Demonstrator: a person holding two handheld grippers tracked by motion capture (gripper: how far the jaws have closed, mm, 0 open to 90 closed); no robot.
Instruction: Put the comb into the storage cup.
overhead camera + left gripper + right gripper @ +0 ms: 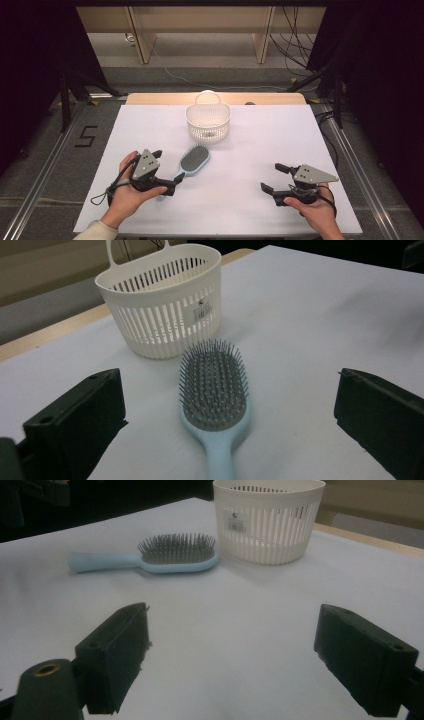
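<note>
A light-blue hairbrush (192,161) with grey bristles lies on the white table (250,145), its handle pointing toward the near left. My left gripper (166,171) is open at the handle end. In the left gripper view the brush (214,390) runs up between the two wide-apart jaws, which do not touch it. A white slotted basket (207,121) stands upright just beyond the brush head, also seen as the basket (162,310). My right gripper (271,177) is open over bare table at the near right. From there the brush (170,555) and basket (267,520) are far ahead.
A wooden strip (150,98) borders the table's far edge. Beyond it are floor cables and wooden furniture legs. Dark tripod legs stand at both sides of the table. A "5" mark (86,136) is on the floor at the left.
</note>
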